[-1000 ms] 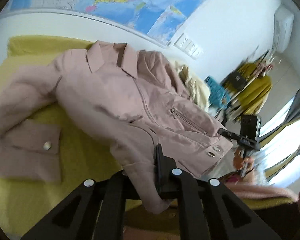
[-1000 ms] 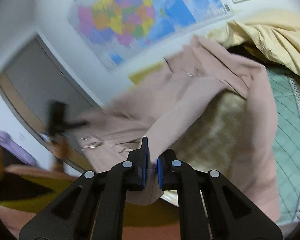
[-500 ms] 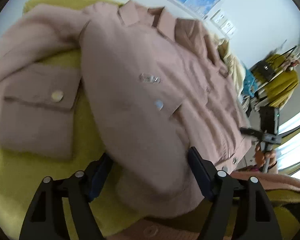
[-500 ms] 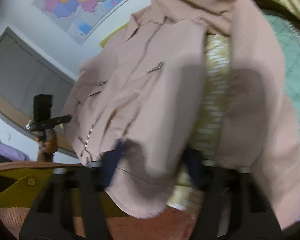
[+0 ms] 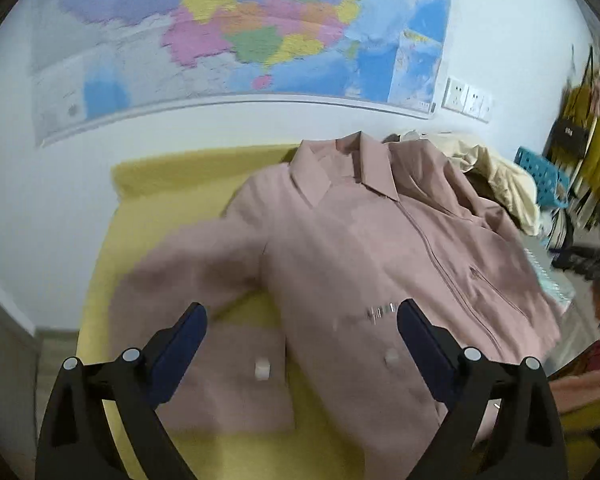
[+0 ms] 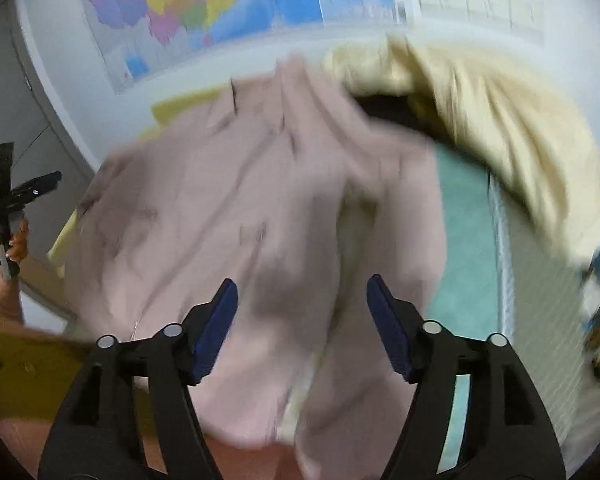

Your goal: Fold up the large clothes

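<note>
Pink jacket lies front-up on the yellow bedspread, let go.
Left tool and right tool are spreading, pinching nothing, likely freeing the hem so it settles flat for folding.

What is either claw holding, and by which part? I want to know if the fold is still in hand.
Nothing is held. The left claw and right claw are both opening, pads clear of the pink jacket lying below them.
</note>
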`<state>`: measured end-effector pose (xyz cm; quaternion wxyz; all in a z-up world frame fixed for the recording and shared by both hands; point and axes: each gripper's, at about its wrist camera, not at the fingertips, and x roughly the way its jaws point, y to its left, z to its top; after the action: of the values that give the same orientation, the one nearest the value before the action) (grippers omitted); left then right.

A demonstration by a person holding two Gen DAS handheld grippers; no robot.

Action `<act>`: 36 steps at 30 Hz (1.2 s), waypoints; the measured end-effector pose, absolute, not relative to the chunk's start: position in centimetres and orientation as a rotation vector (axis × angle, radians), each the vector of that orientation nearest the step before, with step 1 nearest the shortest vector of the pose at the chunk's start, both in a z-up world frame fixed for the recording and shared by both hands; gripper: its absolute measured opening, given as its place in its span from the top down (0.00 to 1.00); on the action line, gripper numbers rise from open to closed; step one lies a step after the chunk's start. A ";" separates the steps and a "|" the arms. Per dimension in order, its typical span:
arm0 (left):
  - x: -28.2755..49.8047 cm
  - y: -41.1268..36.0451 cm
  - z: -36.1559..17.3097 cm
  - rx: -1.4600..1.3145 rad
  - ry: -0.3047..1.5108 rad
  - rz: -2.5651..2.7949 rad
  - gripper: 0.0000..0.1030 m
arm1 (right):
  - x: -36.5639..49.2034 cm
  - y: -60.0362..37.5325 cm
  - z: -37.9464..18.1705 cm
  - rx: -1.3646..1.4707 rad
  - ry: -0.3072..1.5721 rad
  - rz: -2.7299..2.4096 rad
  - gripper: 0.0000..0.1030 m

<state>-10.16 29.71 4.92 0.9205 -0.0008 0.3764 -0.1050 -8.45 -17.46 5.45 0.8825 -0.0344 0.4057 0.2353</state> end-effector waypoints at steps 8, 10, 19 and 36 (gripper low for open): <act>5.6 22.6 0.8 0.165 0.823 -0.110 0.10 | 1.1 -6.0 6.3 -0.313 0.643 0.446 0.35; 9.2 20.9 -0.7 0.203 0.853 -0.093 0.10 | 3.7 -4.6 5.6 -0.342 0.643 0.434 0.35; 18.3 19.1 -6.2 0.288 1.003 -0.017 0.52 | 12.8 -2.3 1.4 -0.383 0.792 0.359 0.95; 25.3 20.5 -2.1 0.230 0.865 0.007 0.93 | 18.8 -10.7 7.3 -0.014 0.725 0.305 0.96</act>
<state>25.29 20.47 -2.06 0.9014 0.1113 0.4184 0.0032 18.79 -10.68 7.26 0.9237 -0.0070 0.3531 0.1484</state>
